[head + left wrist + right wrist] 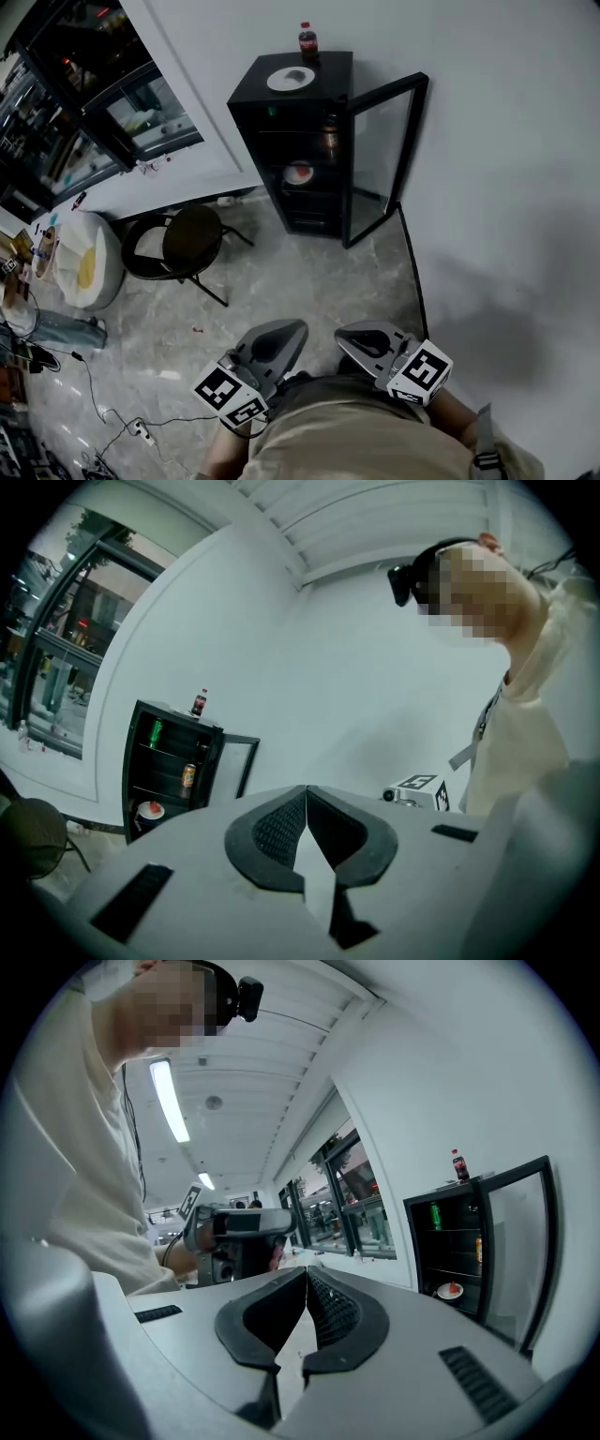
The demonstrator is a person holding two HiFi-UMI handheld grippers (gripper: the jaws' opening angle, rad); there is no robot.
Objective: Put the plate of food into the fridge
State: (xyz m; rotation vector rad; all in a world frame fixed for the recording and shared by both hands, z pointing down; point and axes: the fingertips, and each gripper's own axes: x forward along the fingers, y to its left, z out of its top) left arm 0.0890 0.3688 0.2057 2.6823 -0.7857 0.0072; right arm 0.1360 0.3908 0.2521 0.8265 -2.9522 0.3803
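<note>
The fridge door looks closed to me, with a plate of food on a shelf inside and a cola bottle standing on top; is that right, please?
Not quite: the fridge door is open, swung out to the right, as the head view shows. The rest holds: the plate of food sits on a shelf inside the fridge, and the cola bottle stands on top.

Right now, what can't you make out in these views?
Head view: the food on the plate inside the fridge is too small to name; only a red bit shows.
Head view: the fridge space below that plate is too dark to see its contents.
Both gripper views: the second plate on the fridge top is hidden because the top is seen edge-on.
Head view: the hands holding the left tool and right tool are covered by the tools themselves.
</note>
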